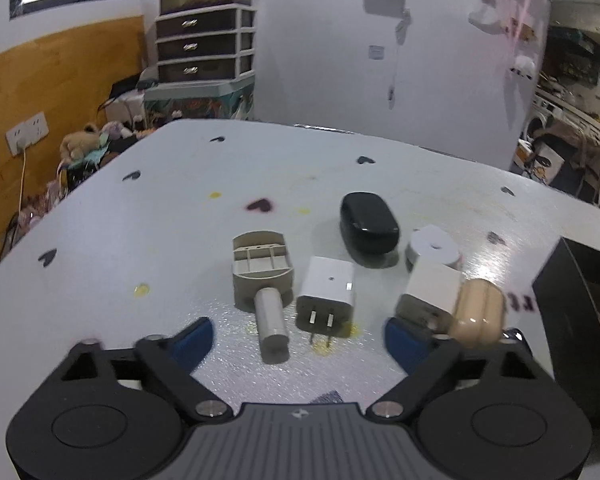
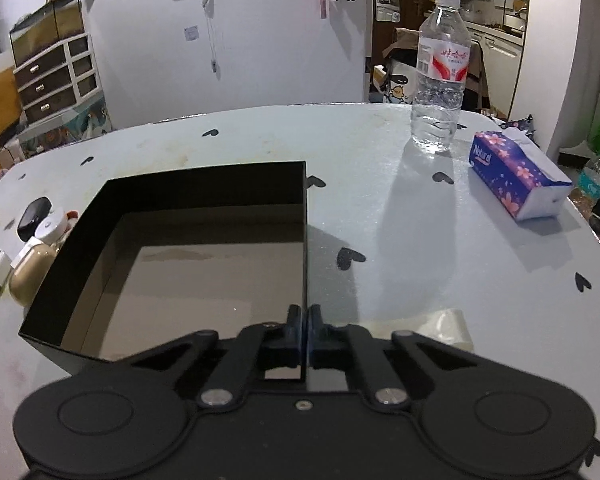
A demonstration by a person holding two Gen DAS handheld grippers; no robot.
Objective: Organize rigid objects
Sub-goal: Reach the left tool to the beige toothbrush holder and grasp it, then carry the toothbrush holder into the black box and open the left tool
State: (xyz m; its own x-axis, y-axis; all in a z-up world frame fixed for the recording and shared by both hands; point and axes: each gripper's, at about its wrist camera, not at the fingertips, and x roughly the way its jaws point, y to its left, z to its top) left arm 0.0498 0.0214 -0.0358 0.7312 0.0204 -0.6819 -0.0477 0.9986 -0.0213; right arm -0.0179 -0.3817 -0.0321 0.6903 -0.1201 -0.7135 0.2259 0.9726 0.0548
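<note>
In the left wrist view my left gripper is open just above the table, its blue fingers either side of a white plug charger and the grey cylinder of a beige part. A second white charger and a tan earbud case lie by the right finger. A black oval case and a white round disc lie behind. In the right wrist view my right gripper is shut on the right wall of an open black box with nothing inside.
A water bottle and a blue tissue pack stand at the table's far right. The box's corner shows at the right of the left wrist view. The grey table has black heart marks.
</note>
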